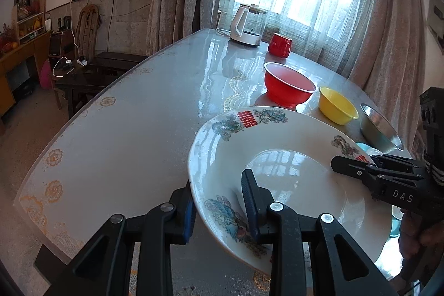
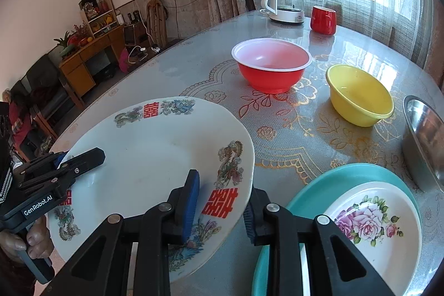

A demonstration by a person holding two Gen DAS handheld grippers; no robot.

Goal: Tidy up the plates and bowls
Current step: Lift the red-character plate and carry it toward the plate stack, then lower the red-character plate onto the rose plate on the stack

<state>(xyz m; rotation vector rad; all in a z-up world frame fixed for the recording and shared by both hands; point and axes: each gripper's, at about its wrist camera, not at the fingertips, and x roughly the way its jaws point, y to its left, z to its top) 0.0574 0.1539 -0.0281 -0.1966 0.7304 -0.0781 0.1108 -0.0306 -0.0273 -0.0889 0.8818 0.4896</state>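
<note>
- Left wrist view: the left gripper (image 1: 222,201) straddles the near-left rim of the large white plate (image 1: 277,157), one blue pad above the rim and one below; whether the pads actually press the rim I cannot tell.
- The plate, with dragon, phoenix and red character decals, sits tilted above the table (image 1: 138,107).
- The right gripper (image 1: 349,165) reaches onto the plate's right rim from the right edge.
- Beyond the plate stand a red bowl (image 1: 288,85), a yellow bowl (image 1: 337,106) and a steel bowl (image 1: 380,129), in a row.
- At the far end are a kettle (image 1: 247,24) and a red mug (image 1: 279,45).
- Right wrist view: the right gripper (image 2: 222,204) brackets the plate's (image 2: 155,157) right rim, jaws on either side.
- The left gripper (image 2: 80,160) is on the opposite rim.
- Just right of the plate lies a teal plate (image 2: 347,171) carrying a smaller rose-patterned plate (image 2: 374,224).
</note>
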